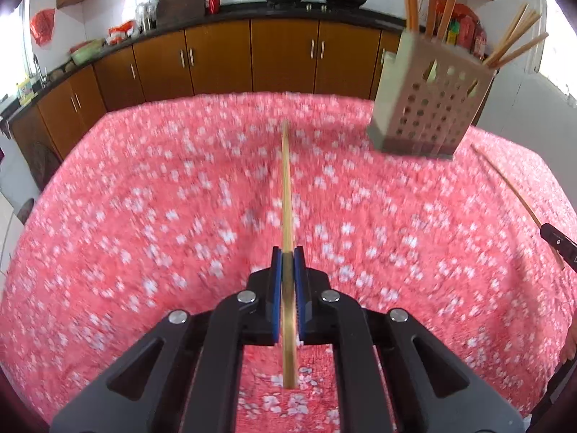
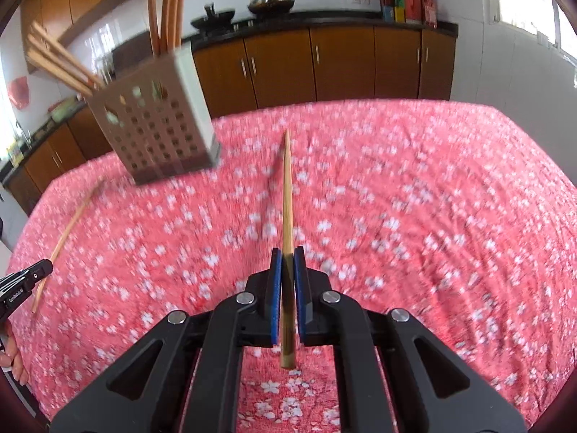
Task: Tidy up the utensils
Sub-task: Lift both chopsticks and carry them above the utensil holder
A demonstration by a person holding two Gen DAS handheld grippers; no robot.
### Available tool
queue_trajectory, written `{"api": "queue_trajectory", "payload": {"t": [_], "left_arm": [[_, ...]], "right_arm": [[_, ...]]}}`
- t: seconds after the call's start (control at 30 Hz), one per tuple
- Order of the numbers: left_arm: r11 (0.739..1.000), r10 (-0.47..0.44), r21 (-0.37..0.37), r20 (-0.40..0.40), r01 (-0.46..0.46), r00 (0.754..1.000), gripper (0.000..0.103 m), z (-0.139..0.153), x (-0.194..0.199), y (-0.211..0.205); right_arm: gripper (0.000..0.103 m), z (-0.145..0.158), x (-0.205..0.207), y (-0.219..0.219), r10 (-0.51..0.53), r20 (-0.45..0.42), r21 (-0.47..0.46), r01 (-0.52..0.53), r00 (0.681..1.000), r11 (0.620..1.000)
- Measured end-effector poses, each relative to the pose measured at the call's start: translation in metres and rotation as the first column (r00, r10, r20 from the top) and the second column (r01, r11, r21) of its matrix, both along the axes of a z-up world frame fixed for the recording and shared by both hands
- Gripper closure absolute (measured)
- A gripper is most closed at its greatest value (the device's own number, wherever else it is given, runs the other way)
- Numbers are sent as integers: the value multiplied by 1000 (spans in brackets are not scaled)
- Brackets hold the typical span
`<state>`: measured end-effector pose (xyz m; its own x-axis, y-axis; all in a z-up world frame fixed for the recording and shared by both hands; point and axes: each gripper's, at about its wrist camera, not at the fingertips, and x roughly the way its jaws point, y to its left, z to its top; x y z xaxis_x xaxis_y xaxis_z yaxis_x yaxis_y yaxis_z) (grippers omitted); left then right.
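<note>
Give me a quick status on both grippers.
Left gripper shut on chopstick. Right gripper shut on second chopstick. Utensil holder ahead, nothing blocking.

Utensil holder [image 1: 429, 104] amid open tablecloth [image 1: 144, 216]

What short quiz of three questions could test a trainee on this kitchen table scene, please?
1. True or false: the left gripper is shut on a chopstick.
2. What does the right gripper hold? A) a spoon B) a chopstick C) nothing
3. Fill in: the holder with round holes stands on the pink flowered ______.

Key
1. True: the blue pads press on the stick.
2. B.
3. Tablecloth. Several chopsticks and long wooden handles already stick out of the holder's top.
</note>
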<state>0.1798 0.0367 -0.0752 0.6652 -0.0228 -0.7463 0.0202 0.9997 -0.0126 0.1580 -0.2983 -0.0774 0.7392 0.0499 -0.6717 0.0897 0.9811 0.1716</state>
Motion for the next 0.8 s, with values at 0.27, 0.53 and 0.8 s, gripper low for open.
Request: {"api": "queue_trajectory", "payload": {"t": [0.27, 0.53, 0.8], "left_arm": [[999, -14, -29, 178, 20, 984, 95, 63, -14, 2], [996, 5, -86, 294, 22, 956, 95, 107, -17, 0], [991, -32, -115, 341, 76, 940, 96, 139, -19, -7]], "right_arm": [[95, 44, -15, -9, -34, 157, -8, 36, 987, 999], [95, 80, -23, -10, -38, 288, 3, 38, 957, 999], [95, 124, -23, -4, -5, 387, 30, -8, 922, 1000]]}}
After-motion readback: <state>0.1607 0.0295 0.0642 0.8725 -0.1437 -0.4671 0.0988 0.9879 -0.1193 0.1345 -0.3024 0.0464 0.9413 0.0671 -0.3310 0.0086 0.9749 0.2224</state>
